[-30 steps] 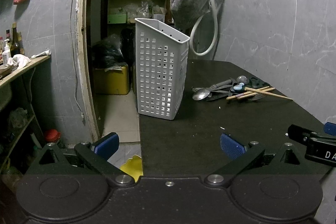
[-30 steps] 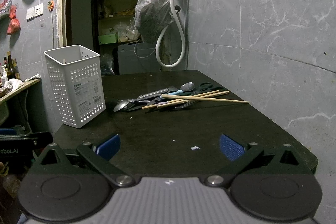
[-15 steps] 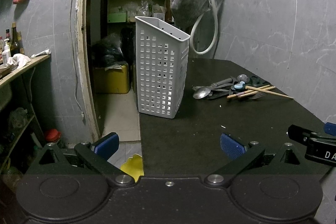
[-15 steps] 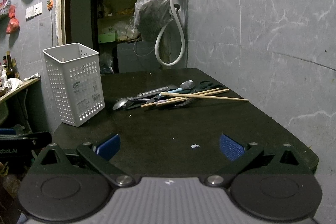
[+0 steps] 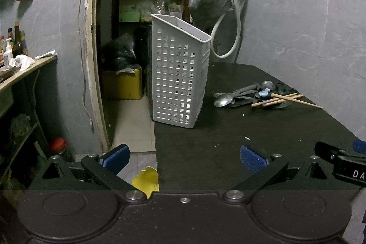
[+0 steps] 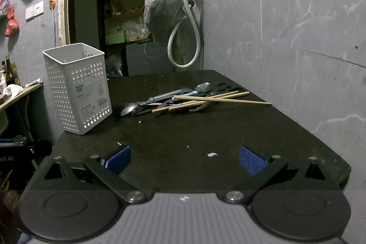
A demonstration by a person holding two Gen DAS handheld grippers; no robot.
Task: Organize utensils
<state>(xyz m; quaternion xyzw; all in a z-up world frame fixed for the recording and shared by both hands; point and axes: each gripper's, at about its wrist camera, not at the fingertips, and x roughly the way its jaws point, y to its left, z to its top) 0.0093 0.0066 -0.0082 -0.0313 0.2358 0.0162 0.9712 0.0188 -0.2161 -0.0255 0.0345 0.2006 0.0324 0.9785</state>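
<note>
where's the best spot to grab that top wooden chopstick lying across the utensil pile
Probably its free right end: the long wooden chopstick lies on top of the utensil pile and juts out past it over the bare black table, with nothing beside that tip. Bring the open right gripper in from the near side, jaws straddling the thin shaft crosswise, and lift it clear.

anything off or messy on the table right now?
Yes. The utensils lie in a loose crossed heap mid-table: chopsticks over spoons and dark-handled tools, none in the white basket. The basket stands at the table's left edge. Small white crumbs dot the table.
</note>
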